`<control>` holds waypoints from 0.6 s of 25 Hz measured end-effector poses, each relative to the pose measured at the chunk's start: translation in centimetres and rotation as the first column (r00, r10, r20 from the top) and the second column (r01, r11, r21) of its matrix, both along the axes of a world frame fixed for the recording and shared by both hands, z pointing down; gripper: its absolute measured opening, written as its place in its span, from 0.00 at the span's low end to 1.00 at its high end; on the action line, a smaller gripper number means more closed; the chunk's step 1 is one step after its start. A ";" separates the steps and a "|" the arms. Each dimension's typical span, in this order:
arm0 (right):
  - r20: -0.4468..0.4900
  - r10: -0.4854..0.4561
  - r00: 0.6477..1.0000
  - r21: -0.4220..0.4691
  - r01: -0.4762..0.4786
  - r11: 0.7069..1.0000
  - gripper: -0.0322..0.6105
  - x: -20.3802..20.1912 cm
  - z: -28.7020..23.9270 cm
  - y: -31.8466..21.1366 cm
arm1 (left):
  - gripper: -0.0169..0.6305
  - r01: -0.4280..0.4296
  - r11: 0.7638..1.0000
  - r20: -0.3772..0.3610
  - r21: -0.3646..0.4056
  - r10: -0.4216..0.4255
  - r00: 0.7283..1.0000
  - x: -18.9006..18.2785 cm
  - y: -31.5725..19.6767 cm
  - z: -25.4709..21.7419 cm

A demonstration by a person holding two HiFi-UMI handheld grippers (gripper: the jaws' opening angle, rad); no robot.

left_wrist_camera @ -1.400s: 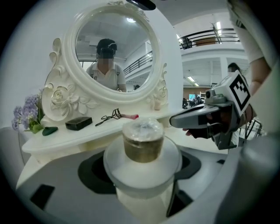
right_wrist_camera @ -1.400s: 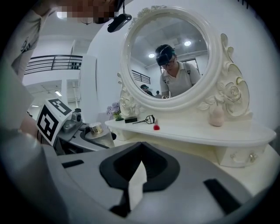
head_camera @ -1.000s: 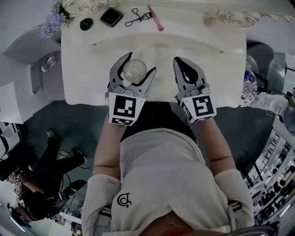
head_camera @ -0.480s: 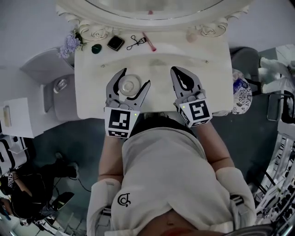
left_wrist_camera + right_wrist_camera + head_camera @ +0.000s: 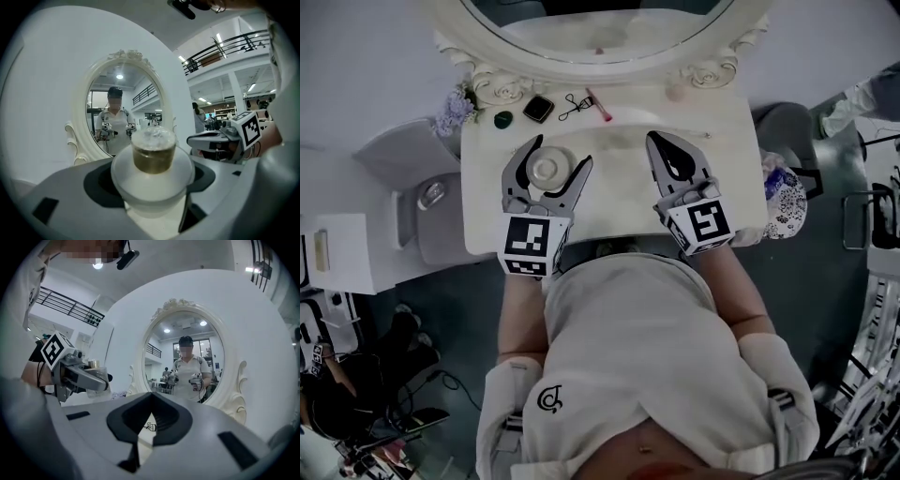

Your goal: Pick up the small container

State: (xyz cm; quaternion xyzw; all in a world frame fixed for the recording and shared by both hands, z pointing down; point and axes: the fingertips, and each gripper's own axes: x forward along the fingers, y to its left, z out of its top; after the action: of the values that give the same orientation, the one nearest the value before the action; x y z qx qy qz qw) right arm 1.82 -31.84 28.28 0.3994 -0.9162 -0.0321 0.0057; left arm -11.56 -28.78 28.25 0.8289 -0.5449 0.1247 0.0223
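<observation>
The small container, a clear round jar with a gold band under a clear lid, sits between the jaws of my left gripper, which is shut on it over the left half of the white vanity table. In the left gripper view the jar fills the gap between the grey jaws, which press on both its sides. I cannot tell whether it rests on the tabletop. My right gripper hovers over the right half of the table, shut and empty; its pads meet in the right gripper view.
An oval mirror in a carved white frame stands at the back. Along the table's back edge lie purple flowers, a dark green disc, a black compact, an eyelash curler and a pink tube. A grey seat stands left.
The head view has drawn back, so the table looks smaller and the mirror has come into sight. The left gripper still holds the jar; both grippers sit a little farther over the table.
</observation>
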 end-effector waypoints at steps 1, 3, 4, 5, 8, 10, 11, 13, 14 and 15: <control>0.005 -0.001 1.000 0.003 0.001 1.000 0.06 0.1 -0.3 0.1 | 0.57 0.008 1.000 -0.006 0.004 -0.008 1.000 -0.2 0.1 -0.2; 0.004 -0.007 1.000 0.019 0.007 1.000 0.06 0.1 -0.9 0.3 | 0.57 0.024 1.000 -0.021 0.011 -0.023 1.000 -0.5 0.2 -0.6; 0.003 -0.010 1.000 0.027 0.010 1.000 0.06 0.2 -1.1 0.4 | 0.57 0.030 0.999 -0.026 0.016 -0.030 0.999 -0.6 0.1 -0.8; 0.003 -0.013 1.000 0.031 0.013 0.999 0.06 0.2 -1.3 0.5 | 0.57 0.035 0.999 -0.030 0.022 -0.035 0.999 -0.7 0.1 -1.0; 0.002 -0.021 1.000 0.034 0.021 0.999 0.06 0.1 -1.3 0.6 | 0.57 0.047 0.998 -0.037 0.032 -0.045 0.998 -0.9 0.0 -1.4; -0.001 -0.025 1.000 0.037 0.026 0.999 0.06 0.1 -1.3 0.7 | 0.57 0.050 0.998 -0.042 0.033 -0.049 0.998 -0.9 0.0 -1.4; -0.003 -0.027 1.000 0.038 0.027 0.999 0.06 0.1 -1.3 0.7 | 0.57 0.051 0.998 -0.043 0.033 -0.050 0.998 -0.9 -0.1 -1.4; -0.007 -0.028 1.000 0.039 0.028 0.999 0.06 0.1 -1.2 0.6 | 0.57 0.052 0.998 -0.041 0.032 -0.050 0.998 -0.9 -0.2 -1.3; -0.006 -0.028 1.000 0.036 0.028 0.999 0.06 0.2 -1.1 0.6 | 0.57 0.052 0.998 -0.041 0.032 -0.050 0.998 -0.8 -0.2 -1.3; -0.005 -0.028 1.000 0.034 0.028 0.999 0.06 0.2 -1.0 0.5 | 0.57 0.052 0.998 -0.042 0.031 -0.051 0.998 -0.8 -0.3 -1.2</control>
State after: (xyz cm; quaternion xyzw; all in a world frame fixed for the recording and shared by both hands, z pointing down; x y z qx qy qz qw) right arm 2.03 -31.32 27.28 0.3864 -0.9211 -0.0485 0.0008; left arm -12.35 -29.07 27.02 0.8172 -0.5674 0.0982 0.0234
